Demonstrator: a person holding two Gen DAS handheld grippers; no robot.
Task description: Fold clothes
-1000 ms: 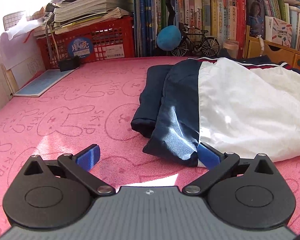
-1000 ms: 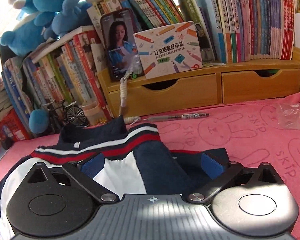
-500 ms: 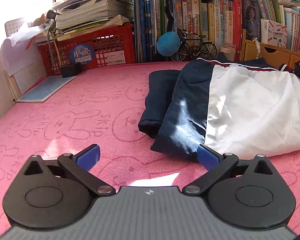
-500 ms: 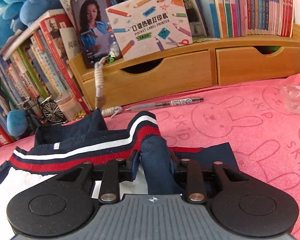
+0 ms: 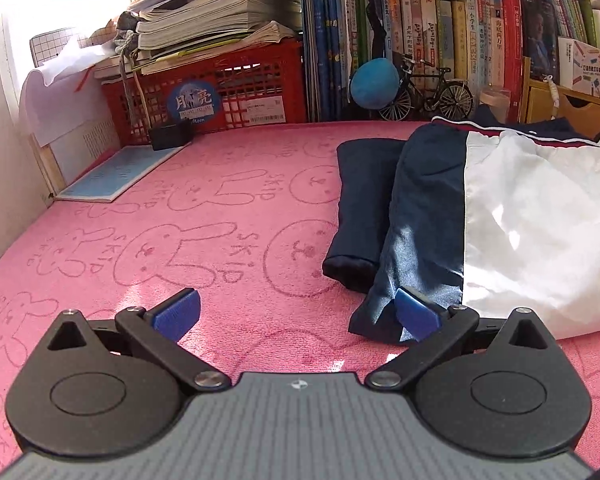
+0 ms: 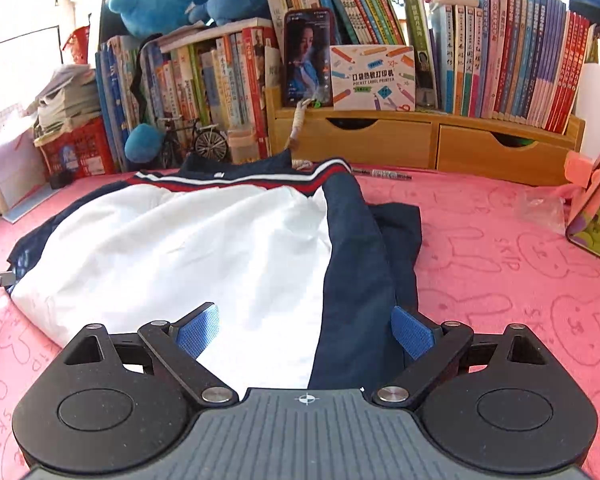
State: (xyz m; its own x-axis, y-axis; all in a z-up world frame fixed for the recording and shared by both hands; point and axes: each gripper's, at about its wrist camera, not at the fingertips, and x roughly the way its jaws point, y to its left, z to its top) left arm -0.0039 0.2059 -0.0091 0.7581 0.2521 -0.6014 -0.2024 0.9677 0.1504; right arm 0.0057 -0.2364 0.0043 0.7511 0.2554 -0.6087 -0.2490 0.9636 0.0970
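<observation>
The jacket (image 6: pixel 188 248) lies lengthwise ahead of the right claw (image 6: pixel 306 330), whose empty jaws are opening; the left claw (image 5: pixel 296 312), released, sits beside its hem.

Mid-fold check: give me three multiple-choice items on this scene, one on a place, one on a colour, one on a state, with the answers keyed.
1. Where does the model bicycle stand?
A. in front of the upright books
B. on the jacket
C. inside the red crate

2. What colour is the large middle panel of the jacket?
A. red
B. white
C. green

3. How is the right gripper now?
A. clamped on the striped hem
B. jaws apart and opening, pads off the cloth
C. out of view

Answers:
1 A, it stands at the far edge of the pink mat, against the book spines.
2 B, white between navy side panels.
3 B, both blue pads stand apart over the jacket with nothing pinched.
</observation>
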